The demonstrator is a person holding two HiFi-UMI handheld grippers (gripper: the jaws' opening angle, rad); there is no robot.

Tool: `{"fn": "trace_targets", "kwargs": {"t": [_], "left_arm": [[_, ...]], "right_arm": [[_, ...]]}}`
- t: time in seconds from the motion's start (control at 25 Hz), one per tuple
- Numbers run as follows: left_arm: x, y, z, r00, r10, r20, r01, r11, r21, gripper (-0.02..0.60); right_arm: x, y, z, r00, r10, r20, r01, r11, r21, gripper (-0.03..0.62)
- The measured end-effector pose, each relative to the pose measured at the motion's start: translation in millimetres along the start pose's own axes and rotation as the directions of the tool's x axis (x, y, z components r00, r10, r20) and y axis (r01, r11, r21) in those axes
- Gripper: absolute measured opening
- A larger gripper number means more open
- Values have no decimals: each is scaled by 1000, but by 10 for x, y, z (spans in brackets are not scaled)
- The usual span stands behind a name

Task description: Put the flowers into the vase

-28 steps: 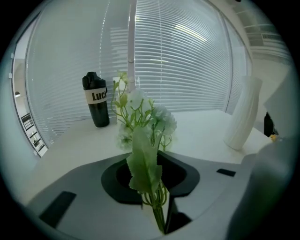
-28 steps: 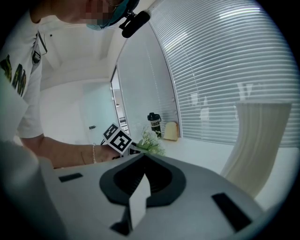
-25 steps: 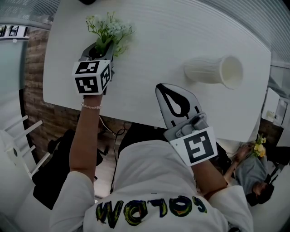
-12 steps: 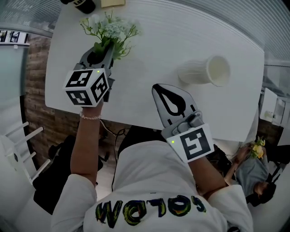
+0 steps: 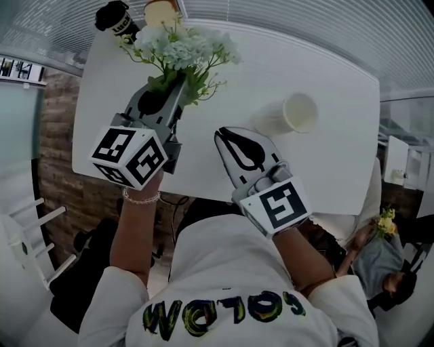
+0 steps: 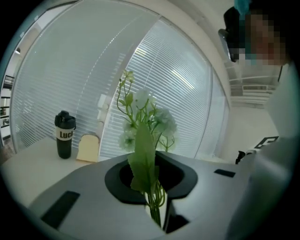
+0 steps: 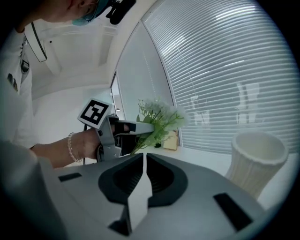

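Now left gripper [image 5: 176, 83] jaws, just closing, clamp flowers [image 5: 182, 50]; right gripper [image 5: 225, 134] jaws just cracking open, empty.

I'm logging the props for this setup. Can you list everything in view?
flowers: one bunch, white blooms on green stems, held above the table
vase: one, white and ribbed, upright on the table's right
table: one, white
tumbler: one, black, far left corner
toast-shaped block: one, tan, beside the tumbler
blinds: white, behind the table
left claw: grey, jaws just closed tighter on the flower stems
right claw: grey, empty, jaws just opening a crack, left of the vase
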State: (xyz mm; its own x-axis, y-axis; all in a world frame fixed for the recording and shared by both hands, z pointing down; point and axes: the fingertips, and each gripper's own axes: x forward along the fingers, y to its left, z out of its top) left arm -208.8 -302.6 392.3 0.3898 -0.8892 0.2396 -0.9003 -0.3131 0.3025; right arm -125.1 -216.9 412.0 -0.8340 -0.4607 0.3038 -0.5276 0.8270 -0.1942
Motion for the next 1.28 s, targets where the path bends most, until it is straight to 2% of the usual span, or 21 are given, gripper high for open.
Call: {"fn": "trace_targets", "kwargs": {"t": [0.24, 0.48, 0.8, 1.0, 1.12, 1.28], "left_arm": [[3, -15, 24, 996, -75, 39, 75, 997, 0, 63], [-58, -296, 248, 986, -143, 84, 143, 990, 5, 63], [67, -1106, 680, 969, -196, 152, 195, 981, 22, 66], [-11, -1401, 927, 954, -233, 187, 229, 973, 42, 75], [-118, -1503, 1067, 944, -263, 201, 258, 965, 49, 75], [-158, -1642, 1164, 934, -288, 213, 279, 958, 71, 75]], "right_arm": [[399, 82, -92, 1000, 16, -7, -16, 999, 40, 49], [442, 145, 79, 999, 36, 23, -38, 996, 80, 84], [-124, -97, 514, 995, 58, 77, -65, 993, 94, 112], [-364, -35, 785, 987, 110, 120, -126, 982, 142, 112], [-378, 42, 906, 988, 105, 112, -119, 985, 125, 109], [-487, 3, 1002, 990, 69, 124, -79, 994, 78, 66]]}}
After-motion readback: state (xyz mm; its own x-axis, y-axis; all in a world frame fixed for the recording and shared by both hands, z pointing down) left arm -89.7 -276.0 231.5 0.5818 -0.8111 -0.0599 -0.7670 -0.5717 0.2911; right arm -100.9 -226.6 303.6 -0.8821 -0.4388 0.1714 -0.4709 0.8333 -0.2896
